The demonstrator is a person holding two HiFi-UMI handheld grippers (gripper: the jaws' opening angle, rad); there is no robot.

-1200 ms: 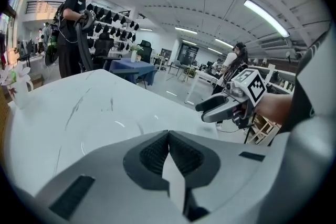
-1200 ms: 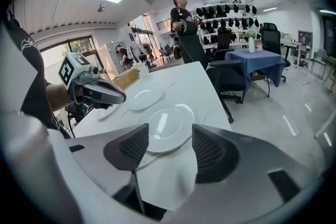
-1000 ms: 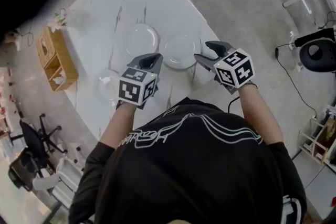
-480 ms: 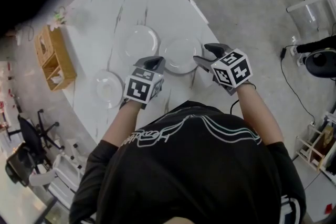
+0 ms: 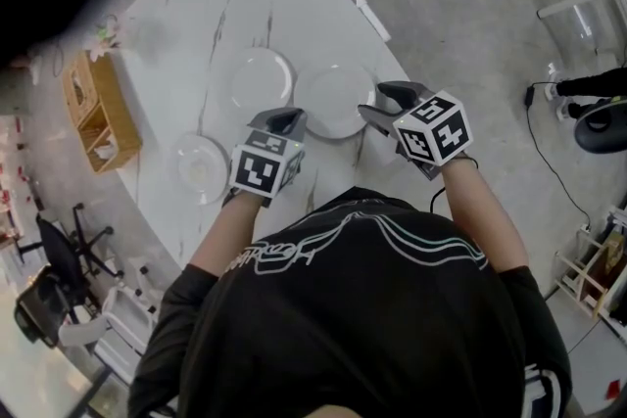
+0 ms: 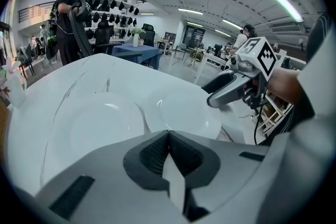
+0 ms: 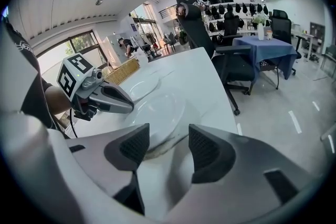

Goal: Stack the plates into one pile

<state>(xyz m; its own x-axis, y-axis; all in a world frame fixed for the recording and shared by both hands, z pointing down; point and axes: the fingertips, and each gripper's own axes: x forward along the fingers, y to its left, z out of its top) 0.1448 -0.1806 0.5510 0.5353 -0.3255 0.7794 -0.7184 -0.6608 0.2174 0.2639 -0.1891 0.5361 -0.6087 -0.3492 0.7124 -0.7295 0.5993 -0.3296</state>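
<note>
Three round white ceramic plates [image 5: 263, 78] lie apart on the white marbled table [image 5: 284, 5], two side by side in the middle and one near its left edge. The left gripper [image 5: 284, 117], jaws together, sits just near of the pair. The right gripper [image 5: 377, 105], jaws apart and empty, faces the right plate's rim, and a wooden crate [image 5: 95, 108] stands left of the table.

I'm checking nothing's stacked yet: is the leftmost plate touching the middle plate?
Apart. The head view shows bare marble table between the leftmost plate and the middle plate.

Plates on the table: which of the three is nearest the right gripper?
The rightmost plate, just ahead of the right gripper, whose jaws stand open. The middle plate and the leftmost plate lie farther left.
</note>
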